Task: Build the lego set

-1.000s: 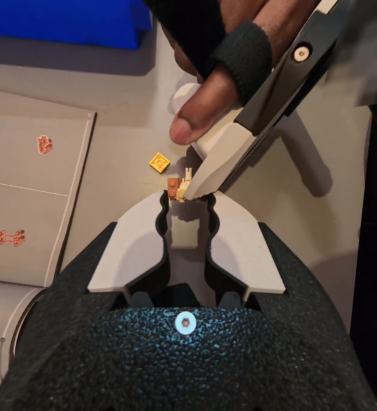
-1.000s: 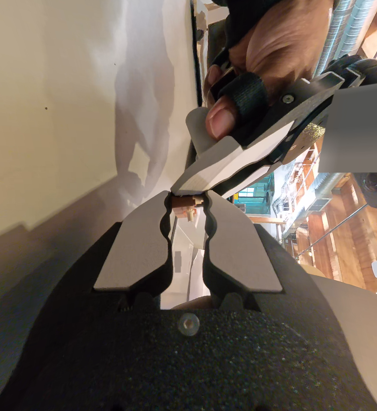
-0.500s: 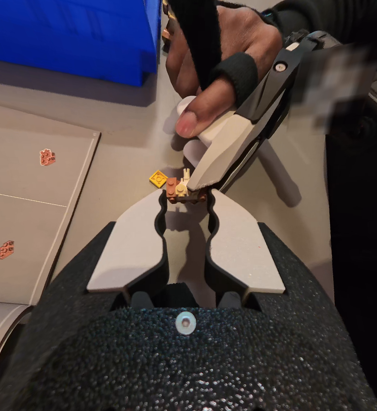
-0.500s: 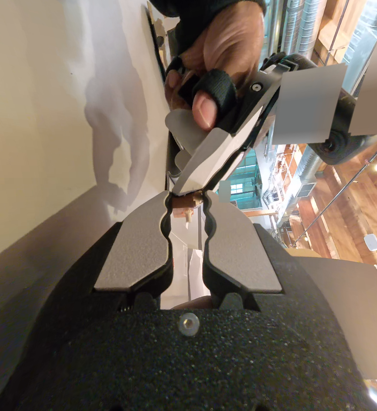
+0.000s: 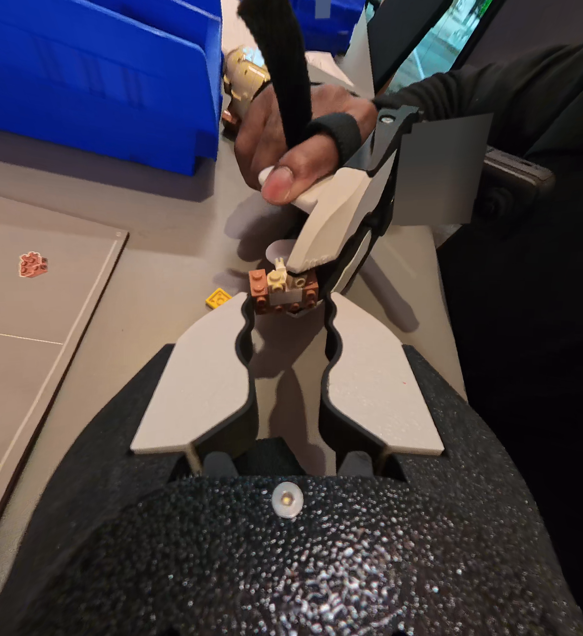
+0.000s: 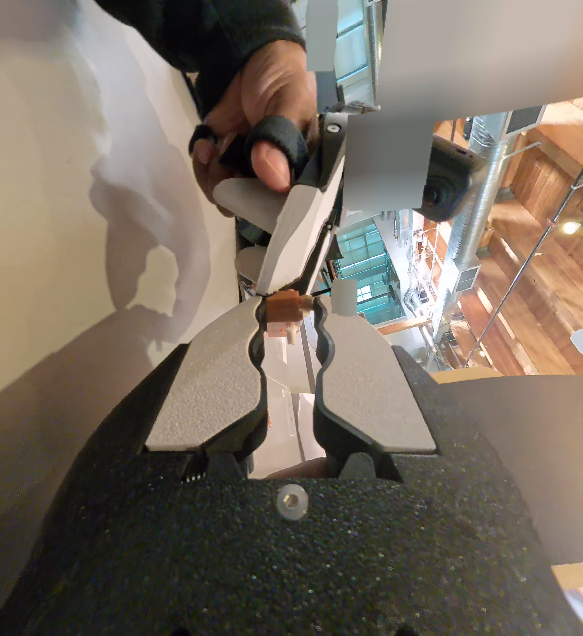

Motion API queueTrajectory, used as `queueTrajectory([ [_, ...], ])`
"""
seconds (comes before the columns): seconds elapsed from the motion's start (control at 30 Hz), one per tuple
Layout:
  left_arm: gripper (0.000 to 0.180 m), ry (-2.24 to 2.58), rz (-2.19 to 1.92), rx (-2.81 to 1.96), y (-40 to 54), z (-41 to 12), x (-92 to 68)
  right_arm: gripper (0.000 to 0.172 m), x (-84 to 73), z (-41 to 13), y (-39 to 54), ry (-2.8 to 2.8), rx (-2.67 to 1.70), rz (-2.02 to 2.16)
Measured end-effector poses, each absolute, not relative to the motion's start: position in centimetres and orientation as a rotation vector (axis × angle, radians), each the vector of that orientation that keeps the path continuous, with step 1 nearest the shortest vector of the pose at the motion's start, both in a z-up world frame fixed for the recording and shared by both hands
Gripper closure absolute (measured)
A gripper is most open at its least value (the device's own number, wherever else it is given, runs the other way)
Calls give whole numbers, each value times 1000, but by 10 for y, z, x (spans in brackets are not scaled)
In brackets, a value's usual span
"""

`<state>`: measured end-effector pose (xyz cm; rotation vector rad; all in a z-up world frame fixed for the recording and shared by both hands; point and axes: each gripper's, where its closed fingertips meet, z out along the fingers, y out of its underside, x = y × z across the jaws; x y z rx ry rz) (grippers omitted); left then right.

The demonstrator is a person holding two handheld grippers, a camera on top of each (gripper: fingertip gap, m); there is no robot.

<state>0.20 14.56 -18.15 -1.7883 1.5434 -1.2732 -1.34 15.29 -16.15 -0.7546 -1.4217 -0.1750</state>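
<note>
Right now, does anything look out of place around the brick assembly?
A small yellow square plate lies loose on the table, just left of the brown-and-tan brick assembly and detached from it. Nothing looks spilled or broken.

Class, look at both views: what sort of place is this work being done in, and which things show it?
Probably a workshop or lab bench in an industrial loft: blue storage bins on a grey table, a printed sheet of brick diagrams, and exposed metal ducts under wooden ceilings.
</note>
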Motion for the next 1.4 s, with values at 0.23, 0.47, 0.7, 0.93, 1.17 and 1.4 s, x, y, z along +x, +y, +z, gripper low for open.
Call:
queueTrajectory([
  [0.23, 147, 1489, -1219, -1796, 152, -184, 4, 145, -9, -166, 160, -1415, -811, -171],
  [0.47, 147, 1474, -1228, -1929, 151, -200, 3, 145, -9, -183, 161, -1501, -841, -146],
  [0.7, 147, 1495, -1223, -1991, 150, -207, 1, 145, -11, -191, 160, -1562, -858, -133],
  [0.93, 147, 1526, -1214, -1998, 149, -209, 1, 145, -11, -194, 158, -1598, -866, -154],
  [1.17, 147, 1524, -1210, -1992, 150, -207, 2, 146, -10, -192, 159, -1595, -868, -165],
  [1.4, 147, 1546, -1209, -1996, 148, -212, 2, 146, -9, -198, 158, -1625, -869, -170],
])
